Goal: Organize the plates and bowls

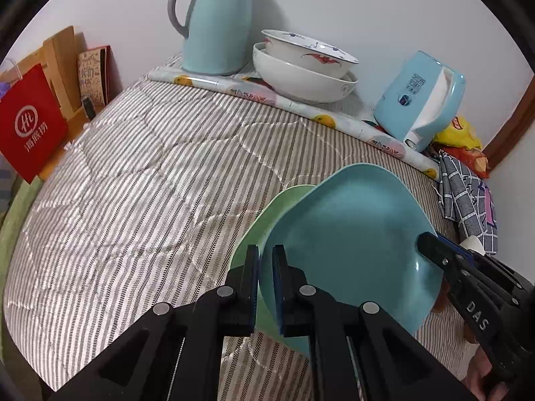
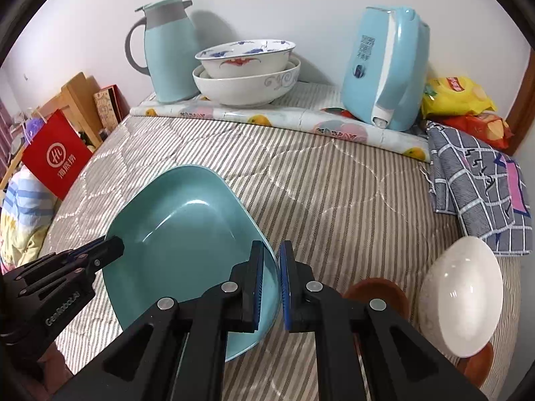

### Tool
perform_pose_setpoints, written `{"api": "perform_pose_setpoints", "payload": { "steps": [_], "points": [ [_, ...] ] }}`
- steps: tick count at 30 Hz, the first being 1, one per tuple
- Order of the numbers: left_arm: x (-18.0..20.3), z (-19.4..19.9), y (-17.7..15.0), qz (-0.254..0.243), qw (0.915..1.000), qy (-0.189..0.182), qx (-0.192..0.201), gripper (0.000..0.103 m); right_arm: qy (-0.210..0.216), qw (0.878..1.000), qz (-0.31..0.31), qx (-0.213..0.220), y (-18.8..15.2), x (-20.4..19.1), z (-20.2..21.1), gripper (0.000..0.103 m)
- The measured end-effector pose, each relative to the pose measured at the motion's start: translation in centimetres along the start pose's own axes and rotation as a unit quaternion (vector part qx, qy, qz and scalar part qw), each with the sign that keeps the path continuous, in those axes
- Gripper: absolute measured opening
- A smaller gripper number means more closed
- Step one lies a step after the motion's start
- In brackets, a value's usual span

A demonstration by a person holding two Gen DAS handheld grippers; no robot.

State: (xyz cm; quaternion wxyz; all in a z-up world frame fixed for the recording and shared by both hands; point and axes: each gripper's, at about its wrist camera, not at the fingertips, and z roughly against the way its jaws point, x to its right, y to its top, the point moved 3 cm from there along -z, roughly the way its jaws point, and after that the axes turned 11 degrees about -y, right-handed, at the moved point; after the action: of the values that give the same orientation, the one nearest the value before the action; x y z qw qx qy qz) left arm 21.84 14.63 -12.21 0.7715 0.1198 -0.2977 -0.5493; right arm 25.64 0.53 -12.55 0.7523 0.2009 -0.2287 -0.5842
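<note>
Both claws are clamped tight on opposite rims of the blue plate (image 2: 187, 244): my left claw (image 1: 265, 267), my right claw (image 2: 271, 267). It hangs above the bed's (image 2: 334, 200) near edge, over a green plate (image 1: 267, 207). I judge it stiff, glossy, slippery, breakable; rim holds suit it.

Plain white wall (image 2: 301, 3), striped quilted bedcover (image 2: 334, 193), brown wooden door frame (image 1: 515, 117) at right, wooden shelf (image 2: 80, 100) at left
</note>
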Motion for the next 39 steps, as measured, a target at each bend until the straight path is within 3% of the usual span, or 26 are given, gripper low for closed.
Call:
{"api": "perform_pose_setpoints", "payload": {
  "steps": [13,27,31,39],
  "points": [
    [-1.0,-1.3,-0.4,0.002,0.9994,0.029,-0.019,0.009,0.019,0.999,0.039,-0.023,0.6,-1.6,-3.4,0.01],
    [-1.4,-1.2,-0.6,0.011,0.9994,0.019,-0.027,0.009,0.014,0.998,0.047,-0.036,0.5,-2.2,-4.8,0.013],
    [-1.4,-1.0,-0.7,0.009,0.9995,0.016,-0.026,0.009,0.014,0.998,0.044,-0.042,0.1,-2.1,-5.0,0.023],
    [-1.3,-0.7,-1.0,0.006,0.9995,0.009,-0.031,0.014,0.006,0.999,0.033,-0.038,-0.5,-1.7,-4.6,0.025]
  ]
}}
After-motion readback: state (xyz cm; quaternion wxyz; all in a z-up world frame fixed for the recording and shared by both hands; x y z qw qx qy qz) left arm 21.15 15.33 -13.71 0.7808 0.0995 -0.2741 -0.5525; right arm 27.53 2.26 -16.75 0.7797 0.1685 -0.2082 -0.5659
